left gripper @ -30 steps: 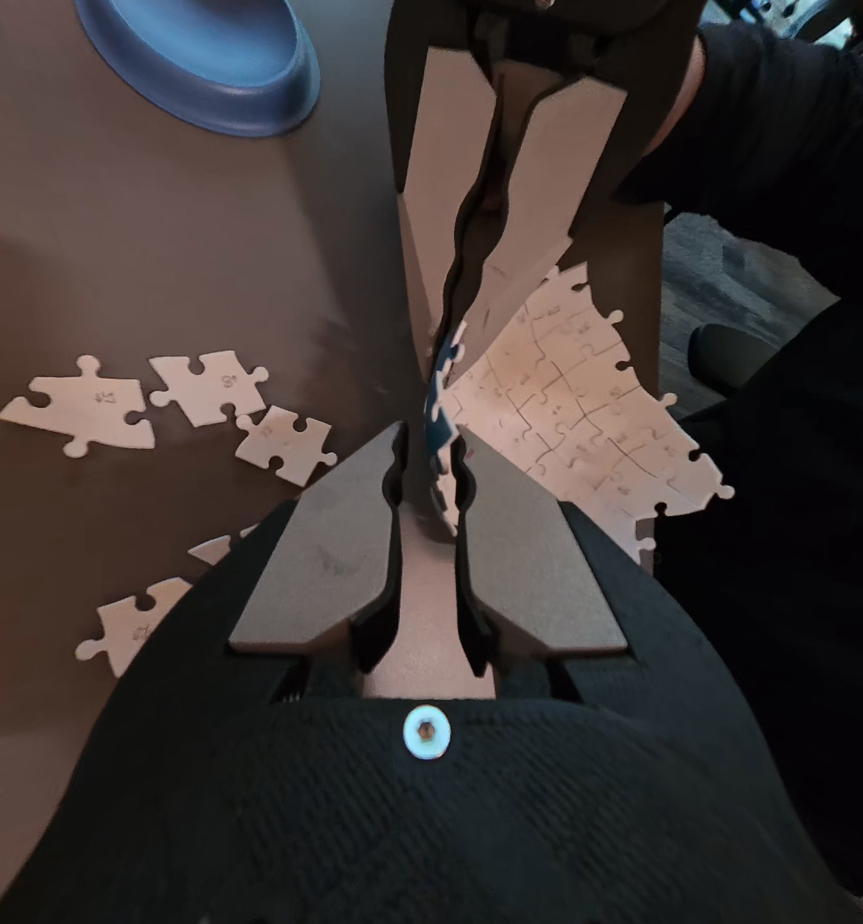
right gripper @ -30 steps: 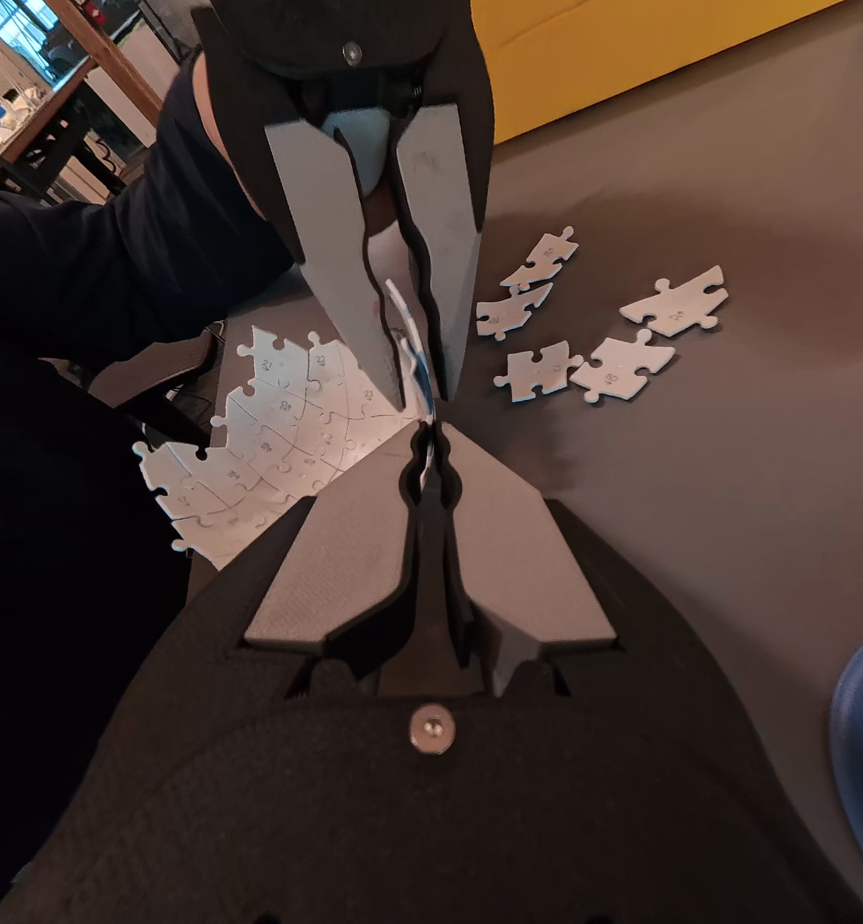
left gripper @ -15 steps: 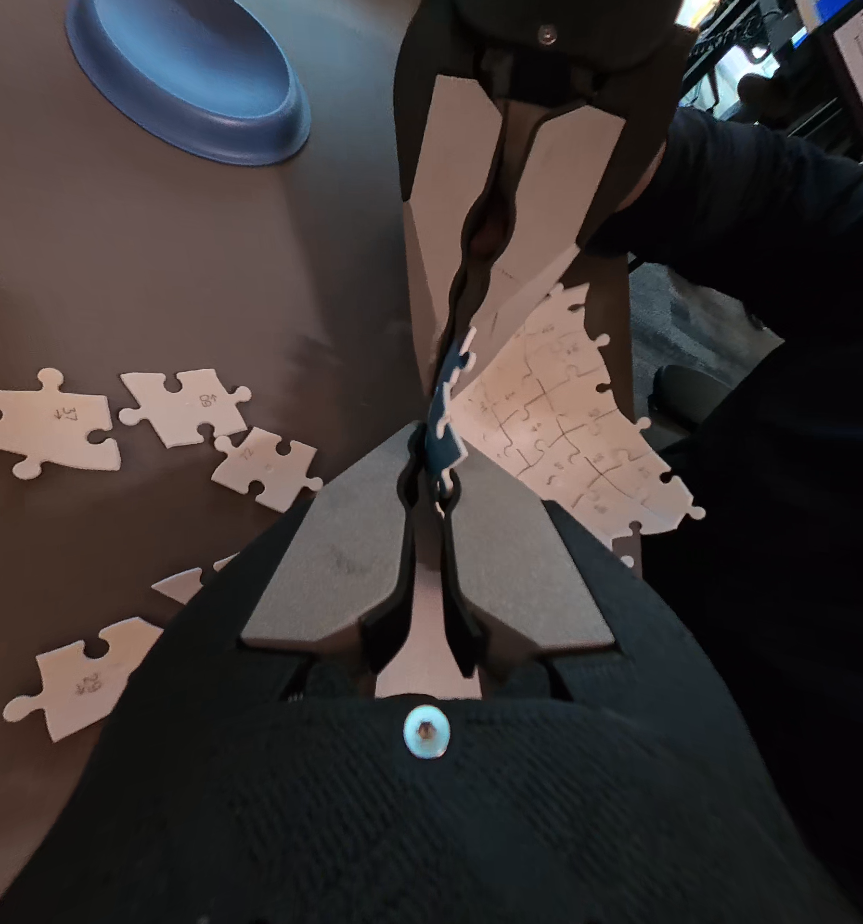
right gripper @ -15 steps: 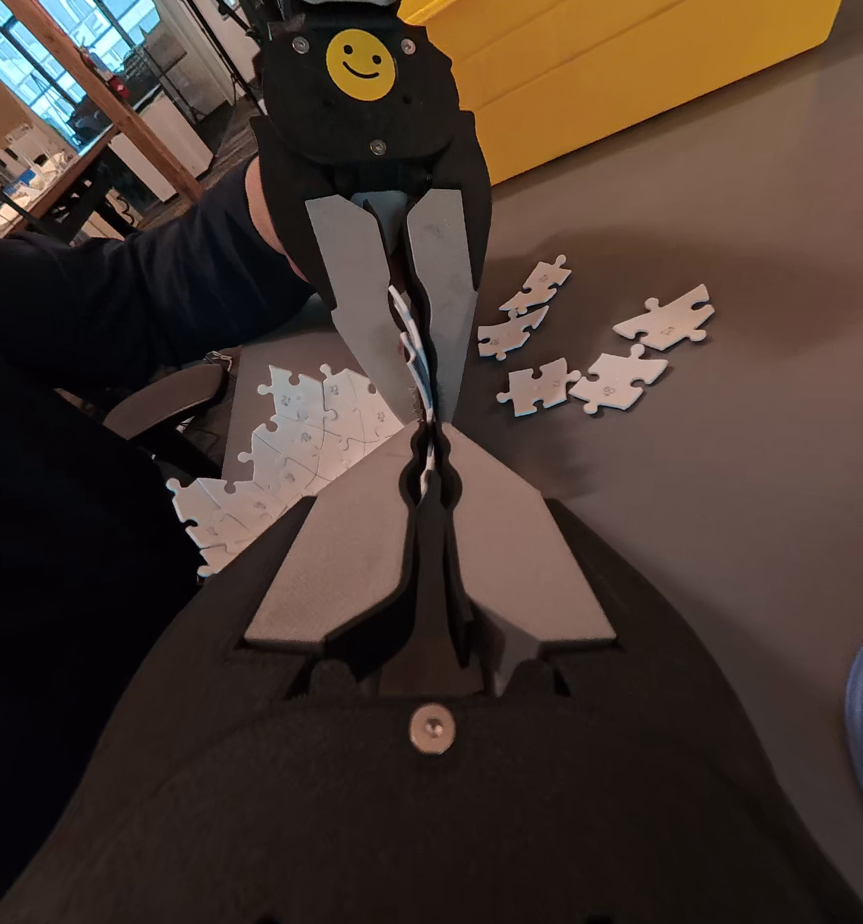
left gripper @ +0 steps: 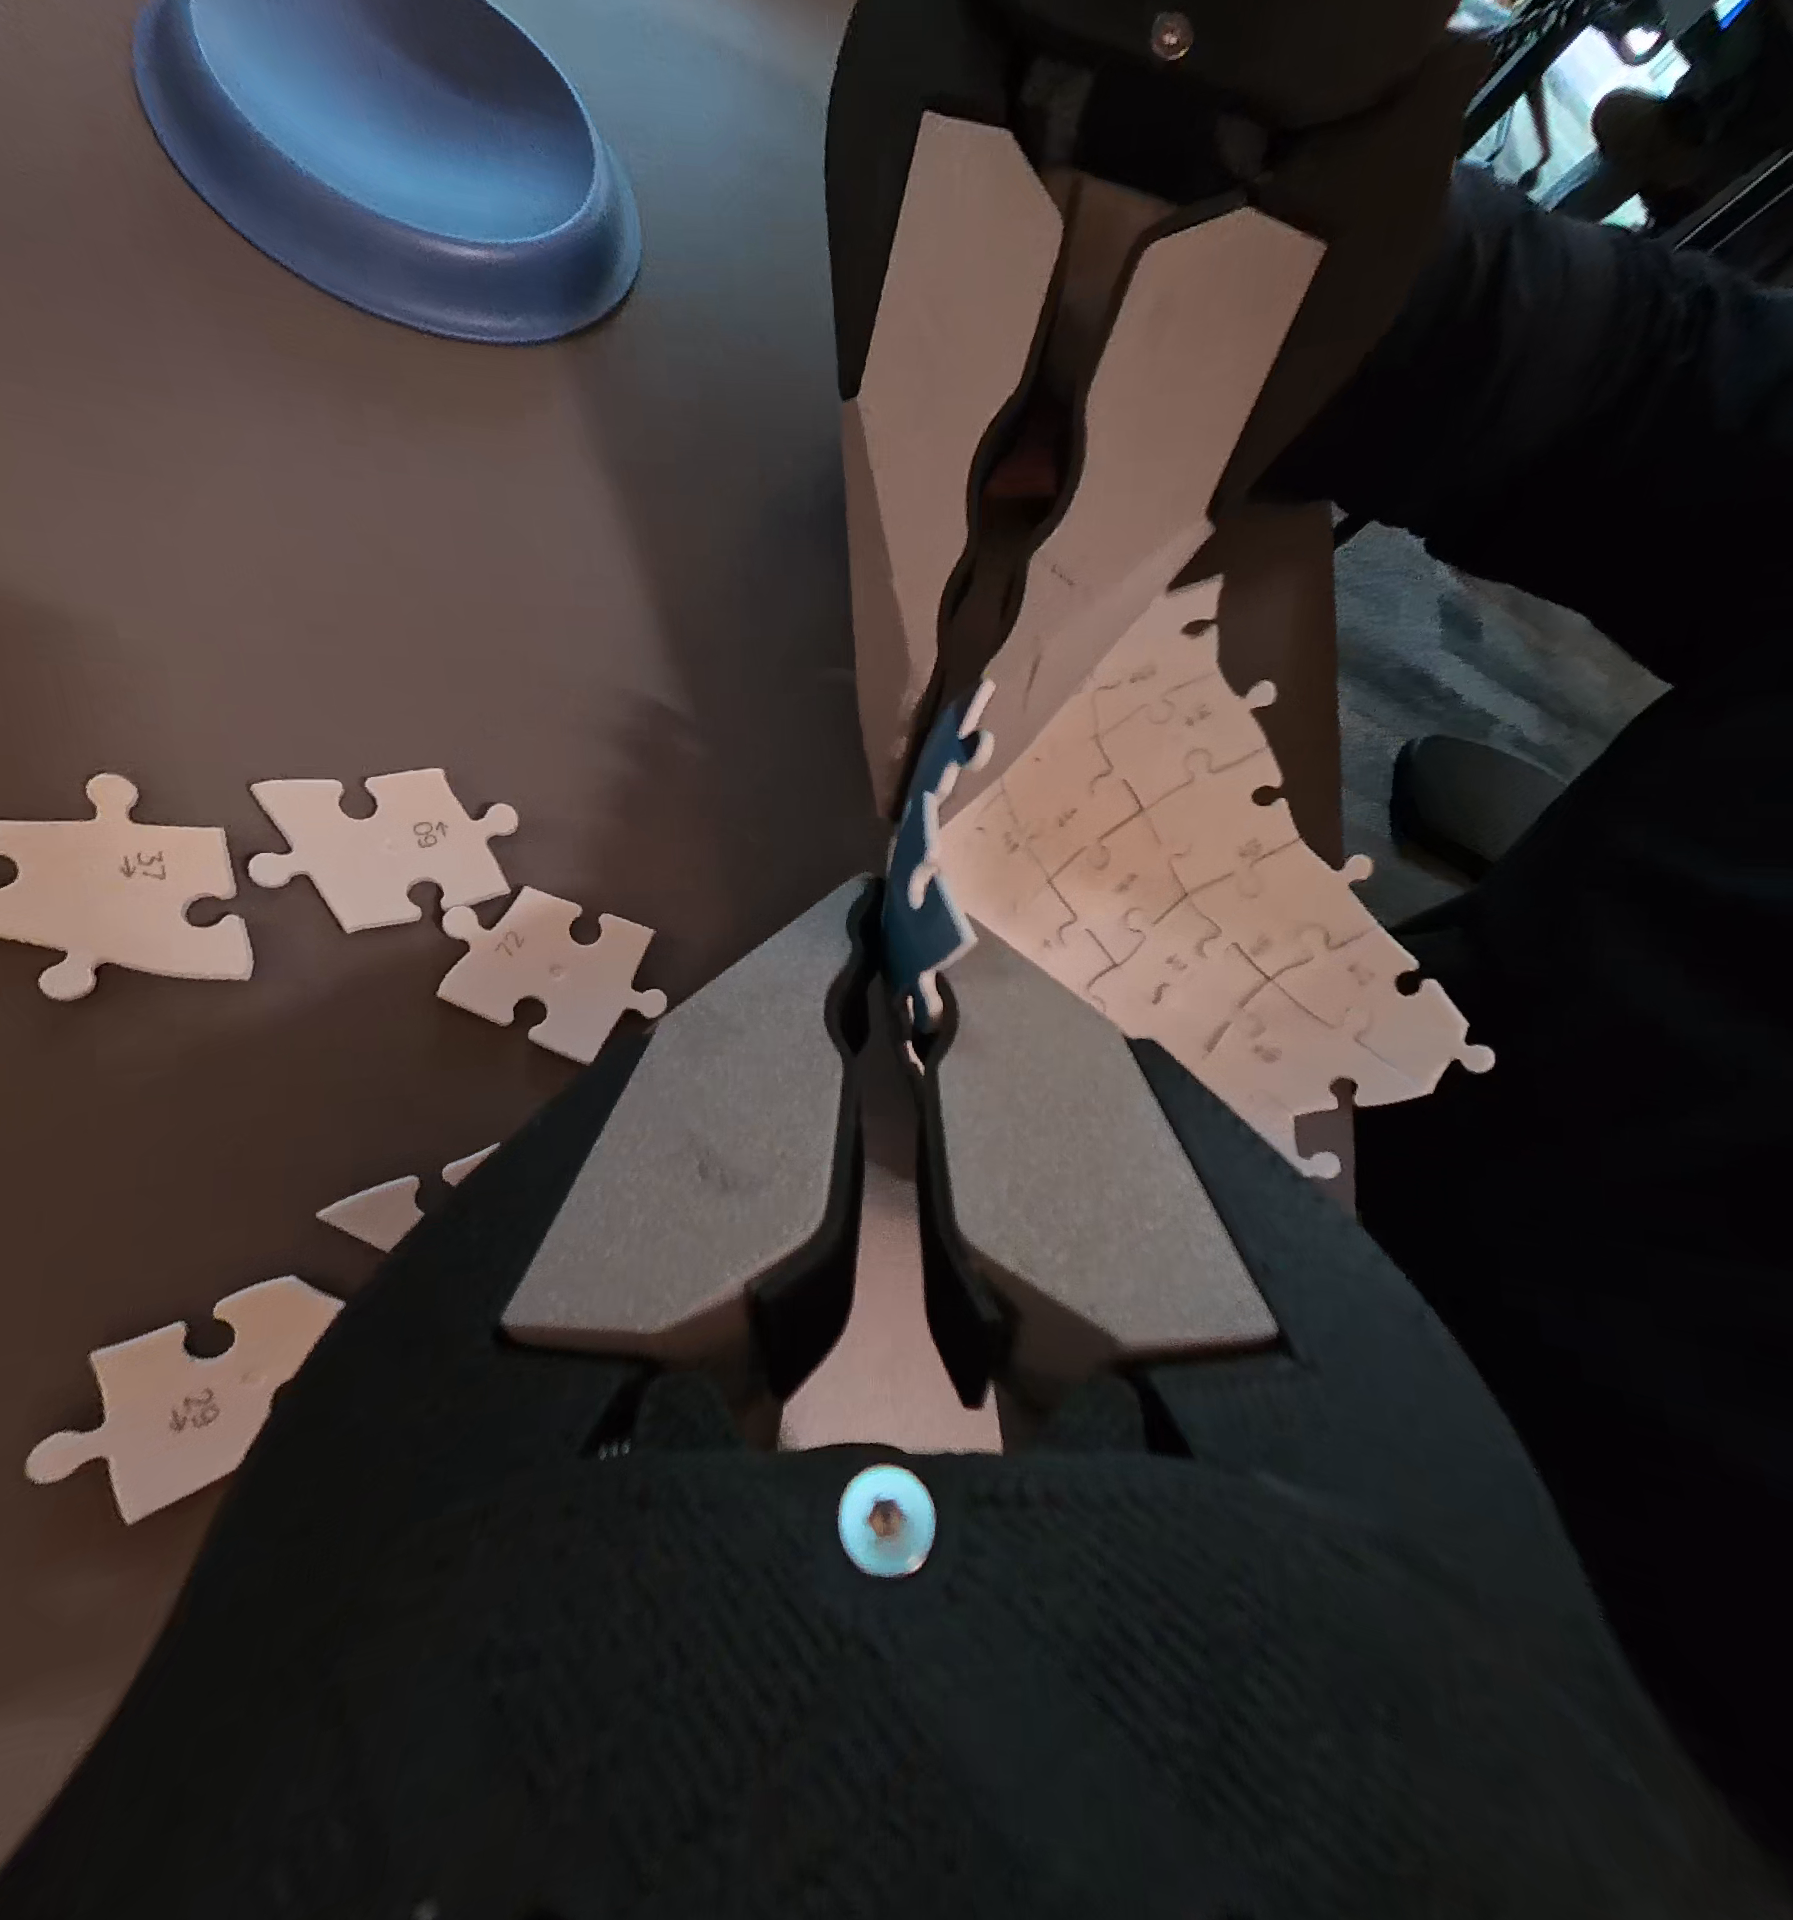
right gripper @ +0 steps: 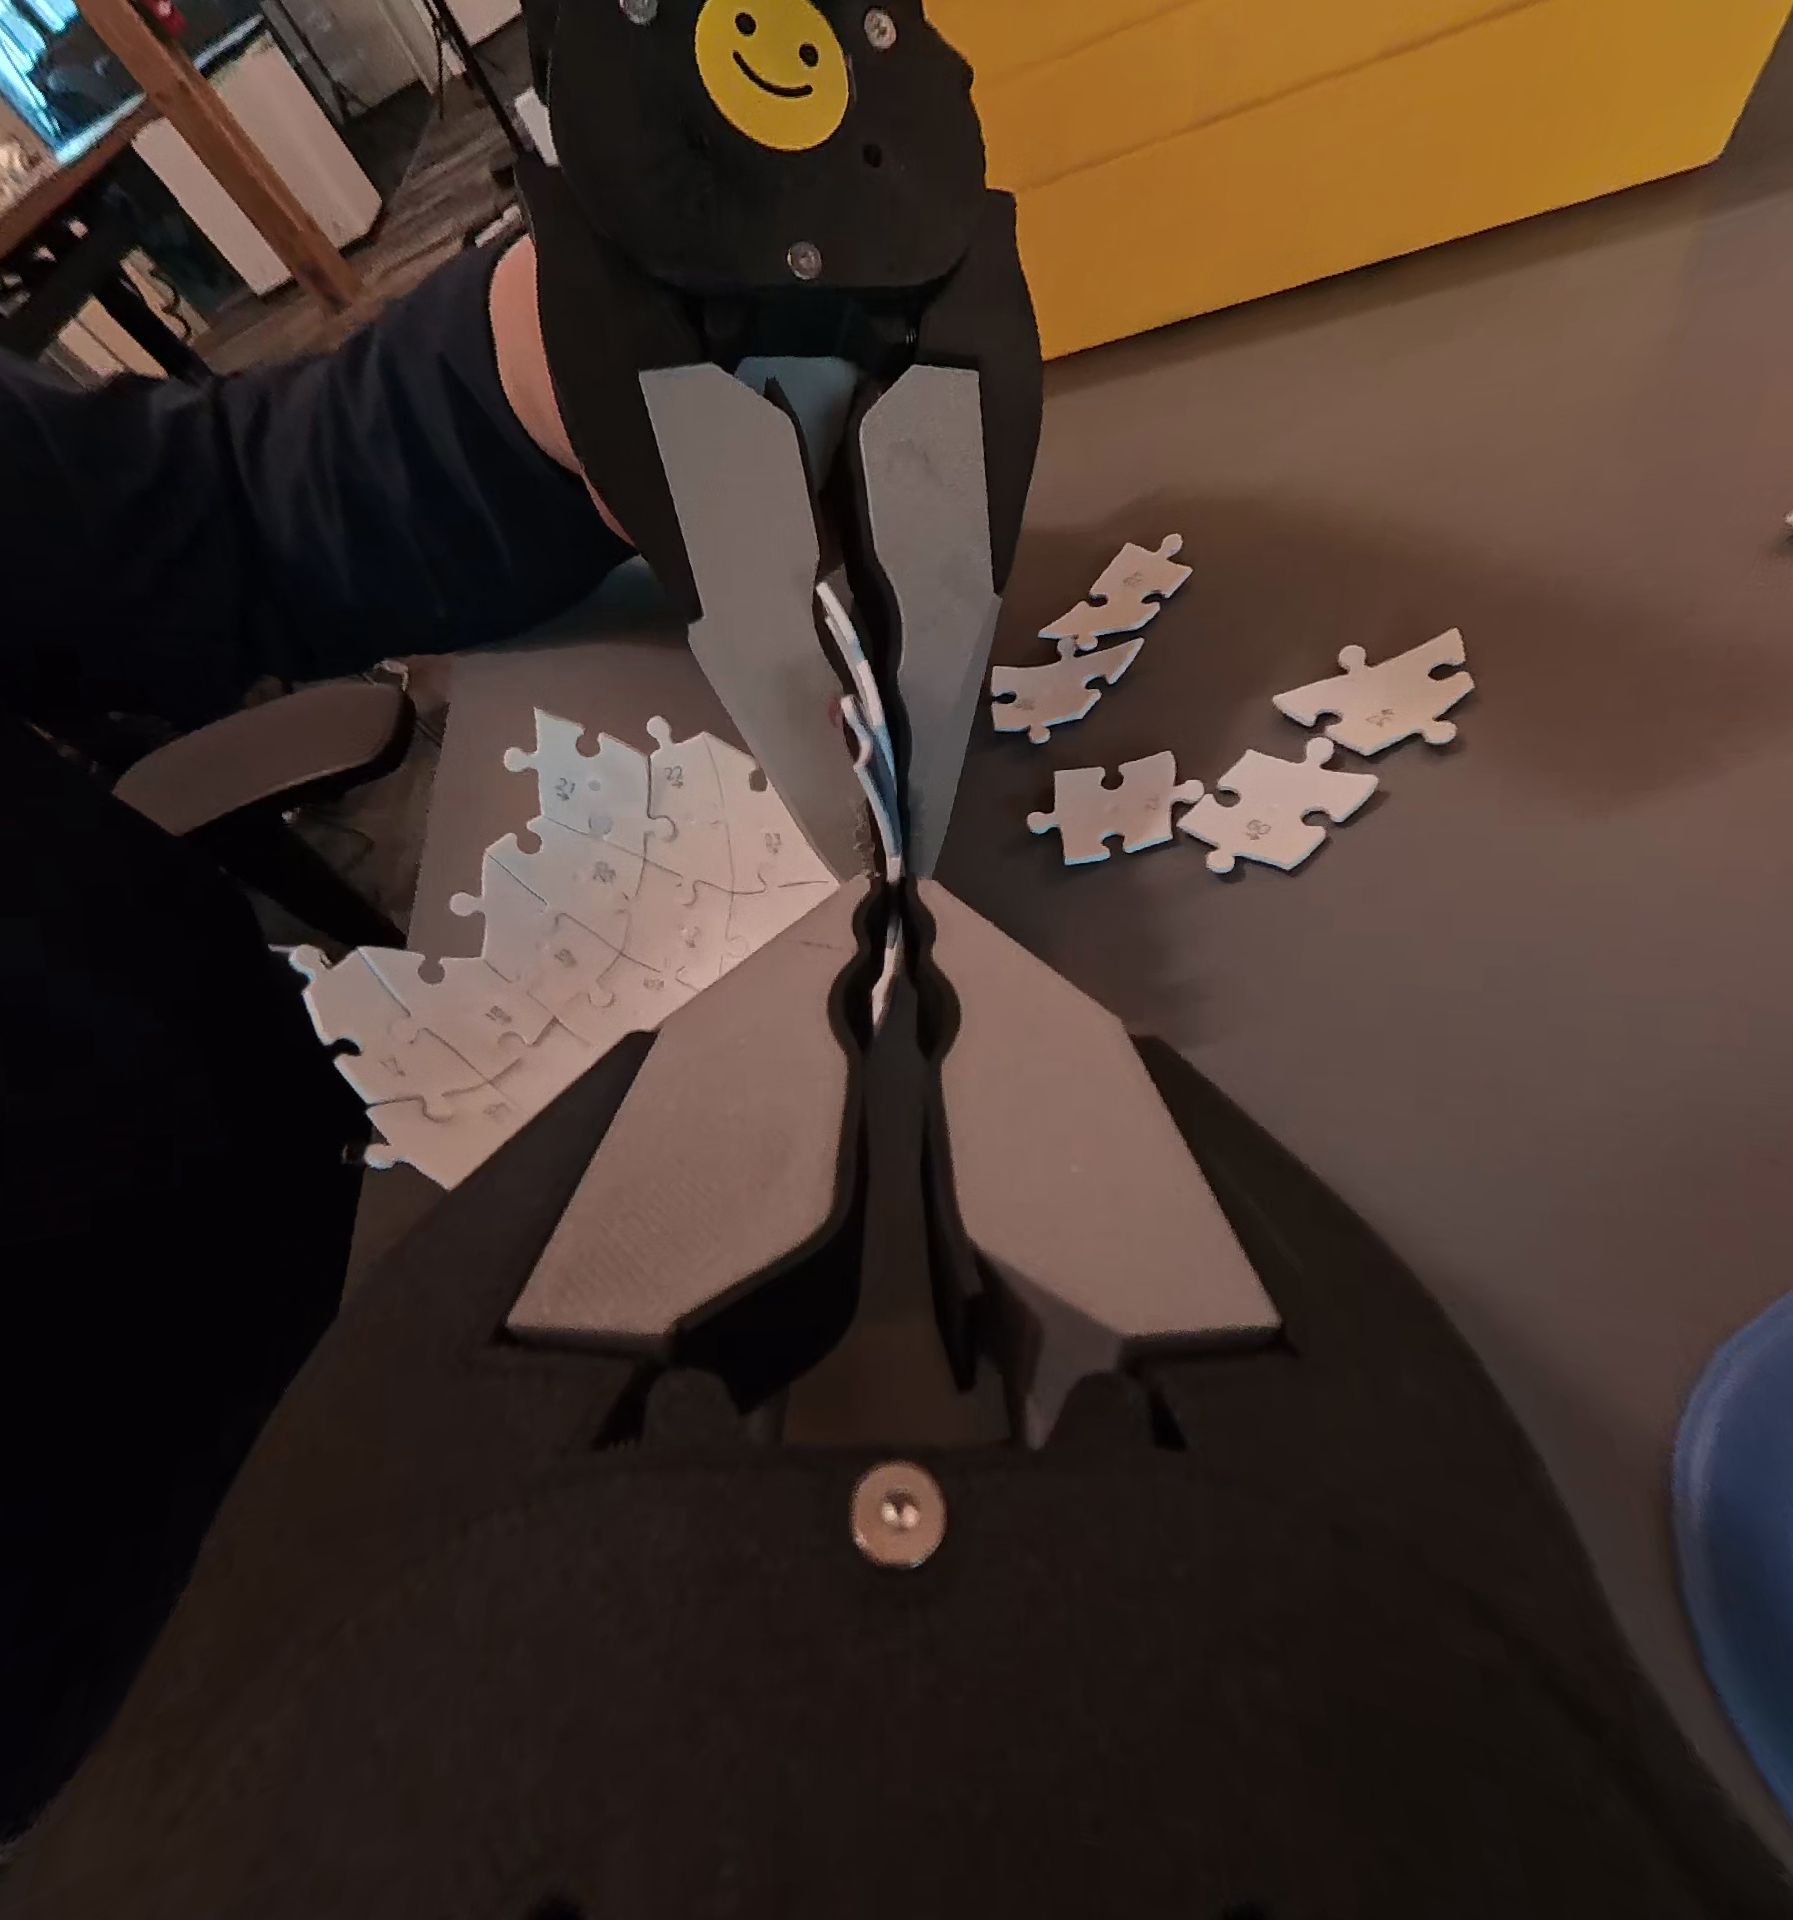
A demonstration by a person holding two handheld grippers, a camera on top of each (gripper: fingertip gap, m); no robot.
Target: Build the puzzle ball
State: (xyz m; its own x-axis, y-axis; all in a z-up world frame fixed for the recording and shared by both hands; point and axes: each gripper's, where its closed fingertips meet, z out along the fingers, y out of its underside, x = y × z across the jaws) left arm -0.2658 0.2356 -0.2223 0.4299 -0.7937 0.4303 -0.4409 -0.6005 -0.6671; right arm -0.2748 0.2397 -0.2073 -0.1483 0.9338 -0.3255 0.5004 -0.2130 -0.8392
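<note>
I judge the build well short of finished: an assembled section [left gripper: 1183, 894] of joined pieces lies white side up near the counter's [left gripper: 456, 520] edge, a curved sheet and not yet anything like a ball; loose pieces [left gripper: 383, 847] lie scattered beside it on the counter, at least five in my left wrist view and several in my right wrist view [right gripper: 1276, 821], so a good share of the joining is left; the blue dish [left gripper: 393, 156] sits well apart from the work, and I cannot tell whether it holds anything.

My two grippers meet tip to tip above the counter, facing each other; the left gripper [left gripper: 897, 997] has its fingers [left gripper: 726, 1132] drawn almost together, pinching a blue-faced puzzle piece [left gripper: 918, 914] held on edge; the right gripper [right gripper: 897, 925] likewise has its fingers nearly closed on a thin piece [right gripper: 876, 748] whose white edge shows between the fingertips; the held pieces run in one line from one set of fingers into the other, and I cannot tell whether that is a single strip or two pieces being locked; my guess is that I am pressing a tab into its socket in mid-air, just above the assembled section.

A dark sleeve [right gripper: 248, 468] reaches in behind the left gripper; a yellow box [right gripper: 1339, 156] stands at the far side of the counter.
</note>
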